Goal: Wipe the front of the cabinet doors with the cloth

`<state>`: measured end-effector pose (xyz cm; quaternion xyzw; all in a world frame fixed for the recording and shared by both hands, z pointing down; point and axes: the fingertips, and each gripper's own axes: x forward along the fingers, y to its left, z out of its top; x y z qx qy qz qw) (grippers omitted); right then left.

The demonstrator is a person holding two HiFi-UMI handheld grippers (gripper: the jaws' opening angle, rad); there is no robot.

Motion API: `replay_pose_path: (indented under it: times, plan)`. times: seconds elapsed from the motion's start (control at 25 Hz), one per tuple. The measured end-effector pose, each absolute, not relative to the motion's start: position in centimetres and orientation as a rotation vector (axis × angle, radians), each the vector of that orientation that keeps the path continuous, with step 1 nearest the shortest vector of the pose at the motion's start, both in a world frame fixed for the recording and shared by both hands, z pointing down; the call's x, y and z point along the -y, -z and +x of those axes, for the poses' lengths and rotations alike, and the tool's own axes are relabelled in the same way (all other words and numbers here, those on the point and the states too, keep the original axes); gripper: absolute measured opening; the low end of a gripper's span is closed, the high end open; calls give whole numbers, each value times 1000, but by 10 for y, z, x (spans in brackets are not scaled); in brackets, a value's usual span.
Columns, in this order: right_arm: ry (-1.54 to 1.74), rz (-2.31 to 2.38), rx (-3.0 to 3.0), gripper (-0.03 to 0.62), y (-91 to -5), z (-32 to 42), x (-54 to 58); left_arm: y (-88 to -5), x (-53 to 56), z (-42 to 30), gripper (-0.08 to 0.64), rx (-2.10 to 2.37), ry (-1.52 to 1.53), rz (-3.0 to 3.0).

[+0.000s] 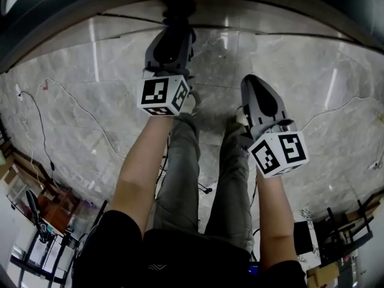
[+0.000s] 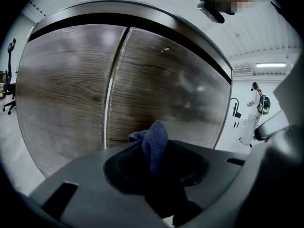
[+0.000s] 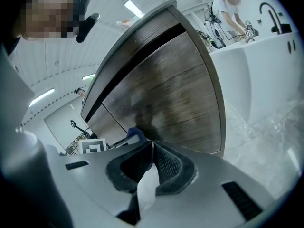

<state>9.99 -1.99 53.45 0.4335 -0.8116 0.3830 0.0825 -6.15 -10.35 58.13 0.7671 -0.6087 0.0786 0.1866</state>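
Head view: L gripper (image 1: 174, 26) leads, R gripper (image 1: 257, 95) trails. L view: my jaws clenched on cloth (image 2: 154, 144), by the doors' (image 2: 161, 84) centre seam. Only a short tuft shows, so plastic may scrape wood. R view: jaws pressed together, empty; might bump the door edge.

The dark brown wood-grain cabinet doors (image 2: 66, 89) have a smooth, faintly shiny finish, the dark blue cloth (image 2: 156, 139) looks soft and fuzzy, and the pale grey veined stone floor (image 1: 78, 95) is polished and glossy.
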Motion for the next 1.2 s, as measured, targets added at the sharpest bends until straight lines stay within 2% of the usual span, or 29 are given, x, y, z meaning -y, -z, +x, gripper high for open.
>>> replay_pose_path:
  times: [0.52,1.2]
  plan:
    - [-1167,1398,2396,38,-537,153,12,-575,108,11,133,1603,-197,2256]
    - [-1225,1530,2341,38,-545,261,-1,-567,120,149,133,1446,-200,2379]
